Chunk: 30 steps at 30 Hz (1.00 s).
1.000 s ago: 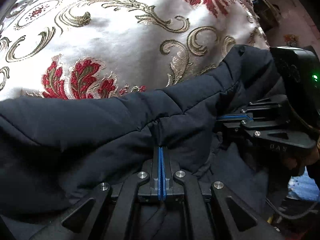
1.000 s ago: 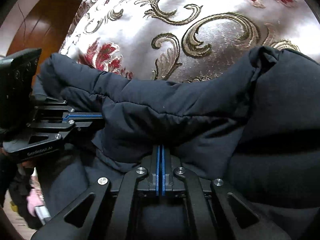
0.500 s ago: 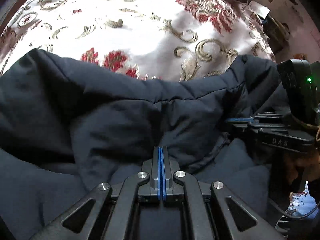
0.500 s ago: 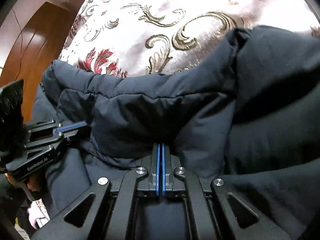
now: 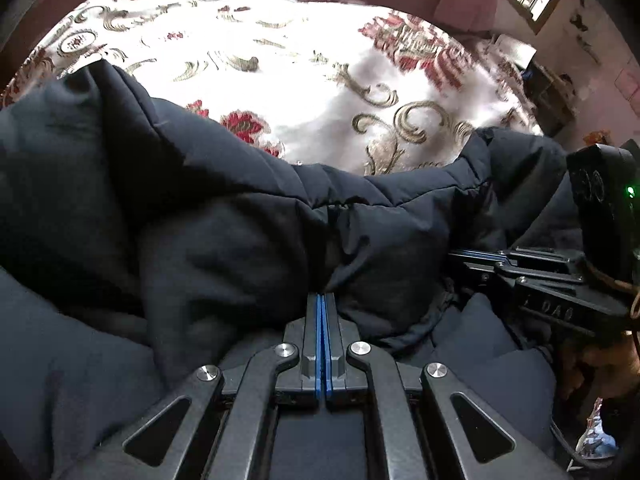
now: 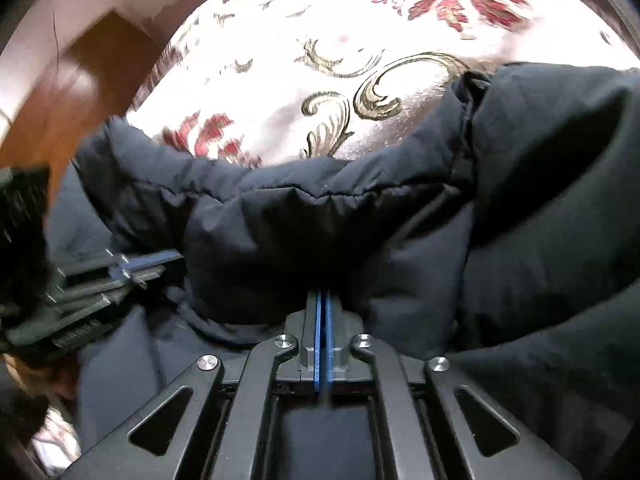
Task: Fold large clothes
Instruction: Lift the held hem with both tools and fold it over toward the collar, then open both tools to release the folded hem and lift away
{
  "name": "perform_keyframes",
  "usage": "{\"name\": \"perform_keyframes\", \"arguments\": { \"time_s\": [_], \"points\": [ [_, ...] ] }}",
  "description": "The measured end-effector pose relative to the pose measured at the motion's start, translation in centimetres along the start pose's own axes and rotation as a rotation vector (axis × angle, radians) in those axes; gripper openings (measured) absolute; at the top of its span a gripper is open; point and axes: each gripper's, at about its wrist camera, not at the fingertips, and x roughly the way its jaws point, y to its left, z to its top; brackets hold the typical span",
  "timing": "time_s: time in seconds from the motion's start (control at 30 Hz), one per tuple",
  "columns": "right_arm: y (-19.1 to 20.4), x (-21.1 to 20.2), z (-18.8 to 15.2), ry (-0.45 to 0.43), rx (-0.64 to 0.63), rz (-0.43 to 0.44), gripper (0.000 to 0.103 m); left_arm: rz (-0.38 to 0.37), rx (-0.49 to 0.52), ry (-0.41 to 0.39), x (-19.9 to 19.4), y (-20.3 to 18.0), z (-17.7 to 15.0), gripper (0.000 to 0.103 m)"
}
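A dark navy padded jacket (image 5: 224, 248) fills the lower part of both views and hangs in folds over the patterned bed cover (image 5: 288, 60). My left gripper (image 5: 322, 300) is shut on a fold of the jacket's edge. My right gripper (image 6: 323, 300) is shut on another fold of the same edge (image 6: 320, 232). The right gripper also shows at the right of the left wrist view (image 5: 480, 258), and the left gripper shows at the left of the right wrist view (image 6: 152, 260), both pinching the jacket. The fingertips are buried in fabric.
The bed cover is white with red flowers and gold scrolls (image 6: 360, 40). A brown wooden door or cabinet (image 6: 80, 92) stands beyond the bed at the left. Dark furniture (image 5: 548, 92) and a pinkish wall are at the far right.
Both grippers have lifted and drawn back with the jacket edge still held. More of the bed and the room behind it shows, and more jacket is bunched up at the left.
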Motion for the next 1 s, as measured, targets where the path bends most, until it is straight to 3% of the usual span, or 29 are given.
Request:
{"name": "perform_keyframes", "arguments": {
  "time_s": [0.2, 0.3, 0.4, 0.5, 0.53, 0.57, 0.7, 0.77, 0.83, 1.0],
  "points": [
    [-1.1, -2.6, -0.9, -0.072, 0.068, 0.051, 0.008, -0.053, -0.100, -0.057, -3.4, 2.0, 0.2, 0.004],
    [-2.3, -4.4, -1.8, -0.122, 0.078, 0.079, 0.021, -0.039, -0.104, -0.106, -5.0, 2.0, -0.2, 0.009],
    [-2.1, -5.7, -2.8, -0.170, 0.052, 0.082, 0.034, -0.005, -0.088, -0.166, -6.4, 1.1, -0.9, 0.020],
    [-1.9, -7.1, -3.0, -0.228, 0.027, 0.067, 0.044, 0.013, -0.109, -0.235, -8.1, 0.8, -2.3, 0.051],
    [-1.8, -7.8, -3.4, -0.253, 0.016, 0.055, 0.048, 0.021, -0.120, -0.258, -8.4, 0.4, -2.4, 0.068],
    [-1.7, -8.5, -3.8, -0.272, 0.007, 0.040, 0.052, 0.034, -0.130, -0.282, -9.0, 0.3, -2.7, 0.077],
    [-0.9, -11.8, -5.4, -0.329, -0.027, -0.005, 0.067, 0.053, -0.170, -0.337, -11.8, -0.3, -4.2, 0.084],
    [0.0, -13.5, -6.0, -0.360, -0.040, -0.030, 0.086, 0.073, -0.190, -0.351, -13.4, -0.7, -5.2, 0.090],
    [0.6, -16.1, -7.4, -0.403, -0.061, -0.059, 0.093, 0.097, -0.196, -0.370, -15.3, -1.3, -6.3, 0.095],
    [2.8, -21.5, -10.3, -0.475, -0.115, -0.113, 0.095, 0.135, -0.187, -0.454, -20.2, -3.6, -9.0, 0.096]
  ]
}}
